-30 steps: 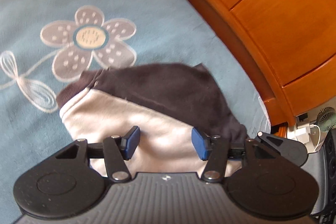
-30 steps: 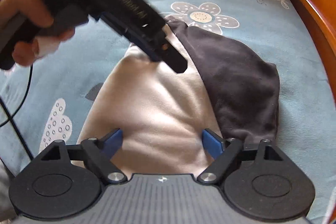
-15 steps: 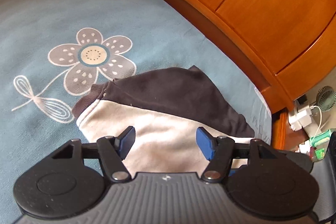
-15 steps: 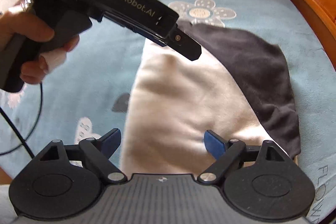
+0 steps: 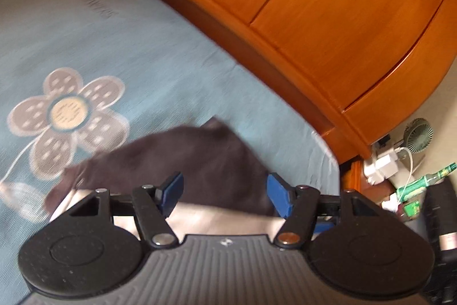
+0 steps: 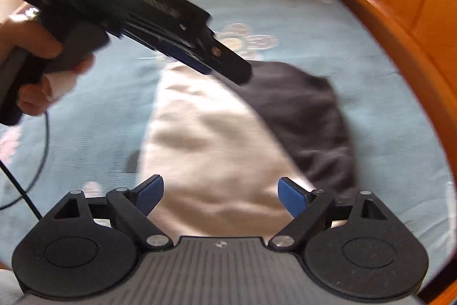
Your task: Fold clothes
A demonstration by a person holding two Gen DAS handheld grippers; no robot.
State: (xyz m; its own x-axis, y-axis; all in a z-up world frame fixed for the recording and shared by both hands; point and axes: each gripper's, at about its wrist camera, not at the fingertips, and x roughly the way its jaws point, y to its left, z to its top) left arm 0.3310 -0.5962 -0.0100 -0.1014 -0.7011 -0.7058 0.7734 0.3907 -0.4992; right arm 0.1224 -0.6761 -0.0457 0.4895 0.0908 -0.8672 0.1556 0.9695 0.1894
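Blue-padded and spread wide with nothing between its fingers, the right gripper (image 6: 220,195) fills the bottom of the right wrist view. At the upper left, a hand (image 6: 42,70) holds the left gripper (image 5: 225,196), which slants down toward the frame's middle; its own view shows its jaws likewise wide apart and empty. Below its tip, the cream and dark grey garment (image 6: 228,139) lies flat in a compact shape on the blue floral bedsheet (image 6: 314,19). Its long axis runs from lower centre toward upper right, cream panel to the left, grey to the right, nearer the wooden bed frame (image 6: 400,33). The right gripper faces the cream near edge head-on; the left hangs over the far end. Such a shape could be partly or fully folded.
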